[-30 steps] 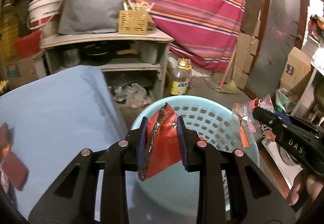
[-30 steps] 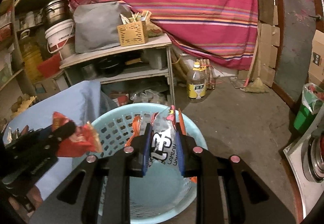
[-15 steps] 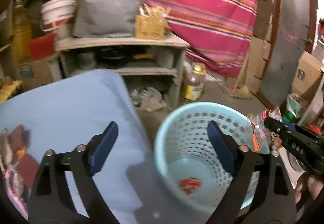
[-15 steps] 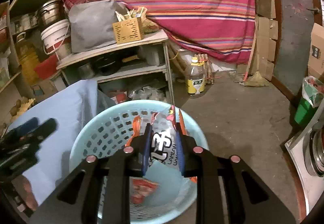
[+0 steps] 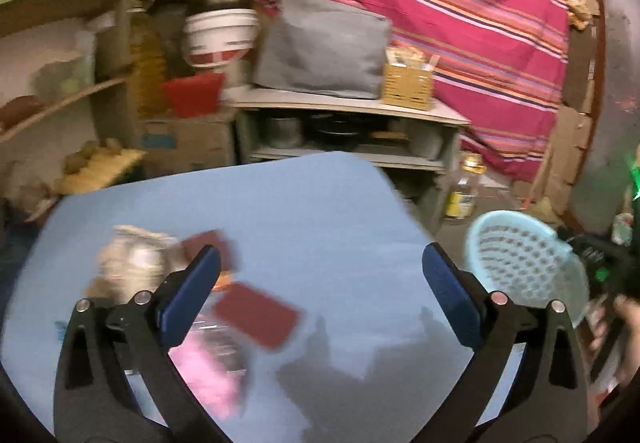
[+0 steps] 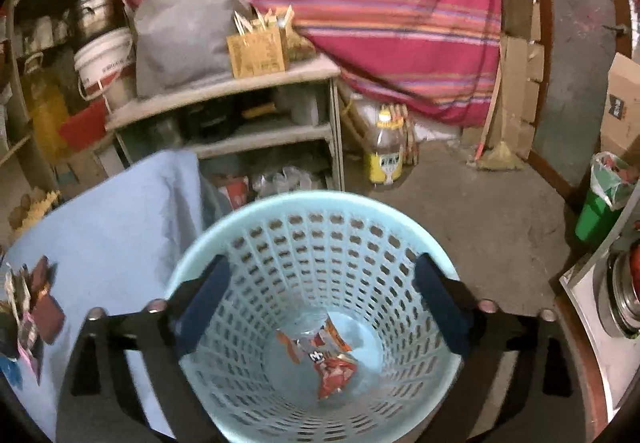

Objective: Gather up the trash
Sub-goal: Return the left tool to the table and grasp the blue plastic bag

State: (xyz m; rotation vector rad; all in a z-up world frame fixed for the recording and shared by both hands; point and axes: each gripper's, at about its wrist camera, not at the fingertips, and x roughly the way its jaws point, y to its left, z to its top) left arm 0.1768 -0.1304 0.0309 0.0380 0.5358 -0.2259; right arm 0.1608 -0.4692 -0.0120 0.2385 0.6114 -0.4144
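Note:
My left gripper (image 5: pixel 320 255) hangs over the blue table (image 5: pixel 328 203), its jaws opening wide with nothing between them. Below its left finger lie a dark red wrapper (image 5: pixel 256 313), a pink wrapper (image 5: pixel 204 371) and a crumpled pale wrapper (image 5: pixel 132 255), all blurred. The light blue basket (image 5: pixel 520 263) stands off the table's right corner. My right gripper (image 6: pixel 322 267) is right above the basket (image 6: pixel 312 199), jaws opening and empty. A clear printed wrapper (image 6: pixel 316 343) and a red wrapper (image 6: pixel 334 375) lie at its bottom. More wrappers (image 6: pixel 36 307) show on the table's left.
Behind the table stands a shelf unit (image 6: pixel 224 99) with a grey bag and a yellow box. An oil bottle (image 6: pixel 386 151) sits on the floor beyond the basket. A green bin (image 6: pixel 600 203) and a metal appliance (image 6: pixel 616 291) are at the right. A hand (image 5: pixel 624 323) shows beside the basket.
The left gripper opened, dropped its red wrapper into the basket and swung left over the table. The right gripper opened and its printed wrapper fell into the basket.

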